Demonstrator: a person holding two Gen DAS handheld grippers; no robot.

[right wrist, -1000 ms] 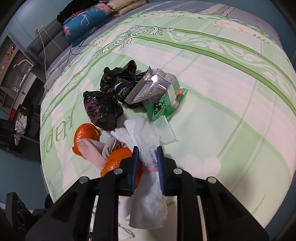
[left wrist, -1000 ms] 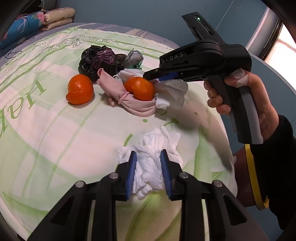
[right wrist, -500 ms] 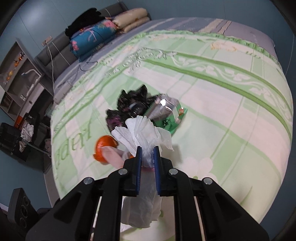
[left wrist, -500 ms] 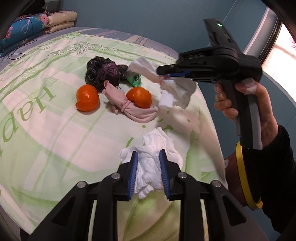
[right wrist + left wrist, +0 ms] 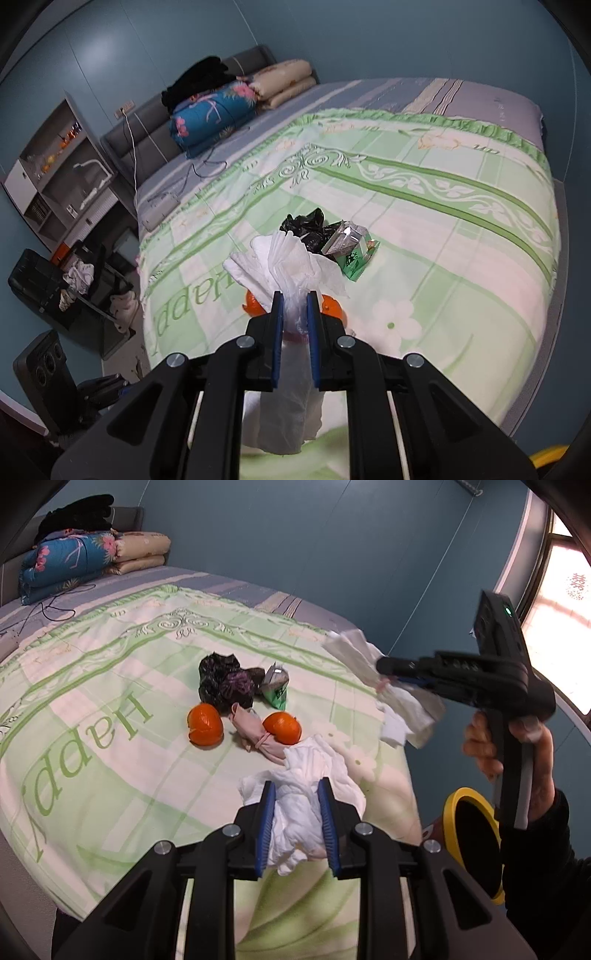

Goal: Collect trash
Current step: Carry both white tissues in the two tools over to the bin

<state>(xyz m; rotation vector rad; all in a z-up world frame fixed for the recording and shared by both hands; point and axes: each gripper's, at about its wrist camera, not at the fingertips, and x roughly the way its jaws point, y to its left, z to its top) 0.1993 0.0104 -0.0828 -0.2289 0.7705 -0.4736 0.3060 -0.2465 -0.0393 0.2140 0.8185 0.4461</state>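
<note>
A yellow-rimmed trash bin (image 5: pixel 471 845) stands on the floor just beside the bed's near corner, below the right hand (image 5: pixel 517 753); its inside is dark, and what lies in it cannot be told.

The bed carries a green-and-white quilt (image 5: pixel 110 709) printed with "Happy" and flowers. On it lie two oranges (image 5: pixel 205 725), a pink cloth (image 5: pixel 255 729) between them, crumpled black plastic bags (image 5: pixel 225 683) and a green-and-silver snack wrapper (image 5: pixel 276 686) — all close together near the middle. Folded quilts (image 5: pixel 218 107) are stacked at the grey headboard, the walls are blue, and open shelves (image 5: pixel 62 166) stand by the bedside.

The left gripper (image 5: pixel 297 825) is pressed onto a crumpled white tissue wad (image 5: pixel 299 805), which bulges out past the blue pads toward the oranges. The right gripper (image 5: pixel 294 332) pinches a second white tissue bundle (image 5: pixel 291 262) at its narrow waist — its long axis runs along the fingers, the fanned end pointing forward over the bed and the tail hanging below the jaws. In the left wrist view this bundle (image 5: pixel 373 672) is in the air past the bed's edge, well apart from the quilt.
</note>
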